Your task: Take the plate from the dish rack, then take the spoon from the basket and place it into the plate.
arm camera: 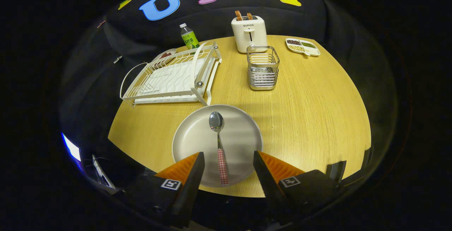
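Spread wide and gripping nothing, the gripper [229,160] is hovering above the near edge of the bench [310,118], its two fingers flanking the checked handle of the spoon [219,142] without touching it. That spoon is lying inside the plate [197,135], bowl facing up and pointing away from the fingers, handle running back toward them and ending near the plate's near rim. Judging by how things are lying, the task is looking all but finished: the plate is sitting flat on the bench just in front of the dish rack [173,77], and the spoon is resting within it. What could still go wrong is coming from the fingers themselves, since a careless drop or sideways swing on the way out might be clipping the handle and flicking the spoon over the rim, or nudging the plate, whose near rim is sitting close to the bench edge, toward a fall. Beyond the plate, the dish rack is standing with no dishes in its wire slots, while the metal basket [263,68] to its right is showing no cutlery inside, as far as its slatted walls are letting anyone tell. Farther back, a toaster [249,33] is holding two slices of toast, a green-labelled bottle [189,36] is standing behind the rack, and a divided snack tray [303,46] is carrying what appear to be seeds or beans in separate compartments.
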Motion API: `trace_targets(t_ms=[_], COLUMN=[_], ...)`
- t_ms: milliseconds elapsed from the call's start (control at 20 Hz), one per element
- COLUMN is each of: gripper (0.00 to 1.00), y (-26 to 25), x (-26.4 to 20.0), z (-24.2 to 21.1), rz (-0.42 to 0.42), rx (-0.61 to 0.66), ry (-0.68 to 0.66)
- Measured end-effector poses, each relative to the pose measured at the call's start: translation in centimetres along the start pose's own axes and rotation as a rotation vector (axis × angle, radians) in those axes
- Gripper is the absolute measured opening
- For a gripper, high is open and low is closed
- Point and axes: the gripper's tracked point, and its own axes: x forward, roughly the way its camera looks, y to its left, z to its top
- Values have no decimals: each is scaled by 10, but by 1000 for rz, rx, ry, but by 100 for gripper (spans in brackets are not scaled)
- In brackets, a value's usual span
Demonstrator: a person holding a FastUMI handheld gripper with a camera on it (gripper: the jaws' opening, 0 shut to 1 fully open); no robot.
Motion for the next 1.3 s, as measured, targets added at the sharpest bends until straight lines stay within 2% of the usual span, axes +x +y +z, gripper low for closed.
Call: trace_targets(t_ms=[100, 300, 550, 1000, 1300], gripper=[96, 98, 98, 97, 97], y=[-1, 1, -2, 9, 10], x=[0, -9, -40, -153, -231], z=[1, 16, 79, 228, 286], rz=[-2, -4, -46, -78, -131], rx=[-4, -5, -56, -108, -241], ry=[-4, -43, -199, -562, -745])
